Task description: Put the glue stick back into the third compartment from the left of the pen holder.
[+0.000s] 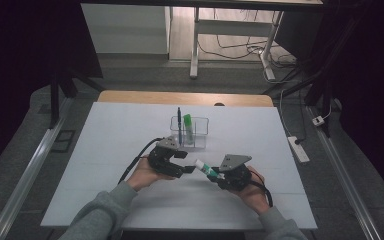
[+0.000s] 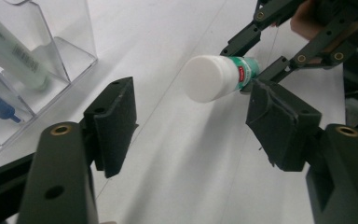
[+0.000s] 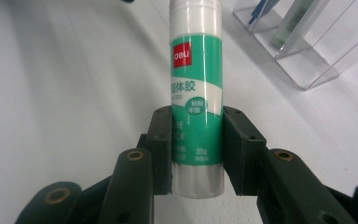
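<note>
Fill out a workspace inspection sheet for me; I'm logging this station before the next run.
Surface: white table, wooden edge at its far side.
Job's things: glue stick, green label, white cap on, held off the table; clear organiser holding a blue pen and a green tube.
Clutter: nothing seen.
Grippers: right gripper clamps the glue stick's lower body; left gripper open, jaws apart either side of the capped end, not touching.
Cables: one trails from each gripper; more lie on the floor beyond.
Surroundings: power strip on the floor at right, desk legs behind.
</note>
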Motion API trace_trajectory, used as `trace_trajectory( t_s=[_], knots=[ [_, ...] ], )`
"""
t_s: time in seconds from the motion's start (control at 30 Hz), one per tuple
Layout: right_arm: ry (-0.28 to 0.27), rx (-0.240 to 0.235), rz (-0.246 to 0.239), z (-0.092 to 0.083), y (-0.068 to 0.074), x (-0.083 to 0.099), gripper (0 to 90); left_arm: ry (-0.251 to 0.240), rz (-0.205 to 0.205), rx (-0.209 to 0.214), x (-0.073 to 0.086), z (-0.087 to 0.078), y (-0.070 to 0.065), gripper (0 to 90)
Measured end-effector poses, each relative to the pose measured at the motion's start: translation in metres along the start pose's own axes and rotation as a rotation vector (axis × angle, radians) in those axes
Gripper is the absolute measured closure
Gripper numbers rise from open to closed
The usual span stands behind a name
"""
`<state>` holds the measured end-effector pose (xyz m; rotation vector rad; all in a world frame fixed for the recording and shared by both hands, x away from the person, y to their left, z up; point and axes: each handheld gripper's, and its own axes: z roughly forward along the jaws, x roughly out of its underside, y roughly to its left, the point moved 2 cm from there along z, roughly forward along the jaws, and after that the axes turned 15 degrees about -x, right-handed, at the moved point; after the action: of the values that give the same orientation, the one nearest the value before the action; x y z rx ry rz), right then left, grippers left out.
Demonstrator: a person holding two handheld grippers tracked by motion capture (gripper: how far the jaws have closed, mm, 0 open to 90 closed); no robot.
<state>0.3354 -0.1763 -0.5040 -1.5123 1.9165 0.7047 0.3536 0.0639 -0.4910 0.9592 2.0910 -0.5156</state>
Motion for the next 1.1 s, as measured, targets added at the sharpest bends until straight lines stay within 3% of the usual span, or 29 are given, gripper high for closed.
trace_trajectory(
  t_s=[0.17,0.37,0.67,0.8,0.9,0.97,1.1],
  knots=[
    [-0.045,0.008,0.013,-0.001,0.000,0.000,65.8,-0.019,-0.043,0.004,-0.001,0.000,0.001,30.3],
    [-0.059,0.011,0.003,0.000,0.002,-0.002,65.8,-0.038,-0.086,0.018,-0.003,0.002,0.000,29.0],
    [-0.064,0.021,-0.023,0.004,0.007,-0.004,65.8,-0.018,-0.091,0.059,-0.003,0.015,-0.007,30.3],
    [-0.062,0.023,-0.030,0.005,0.007,-0.004,65.7,-0.008,-0.086,0.082,-0.002,0.019,-0.009,36.4],
    [-0.055,0.019,-0.037,0.007,0.007,-0.004,65.8,-0.006,-0.076,0.101,-0.002,0.020,-0.012,46.3],
    [-0.045,0.019,-0.043,0.009,0.008,-0.004,65.7,-0.005,-0.066,0.087,-0.002,0.021,-0.013,50.9],
    [-0.030,0.024,-0.039,0.010,0.007,-0.002,65.1,-0.030,-0.083,0.136,-0.003,0.018,-0.012,58.4]
  ],
)
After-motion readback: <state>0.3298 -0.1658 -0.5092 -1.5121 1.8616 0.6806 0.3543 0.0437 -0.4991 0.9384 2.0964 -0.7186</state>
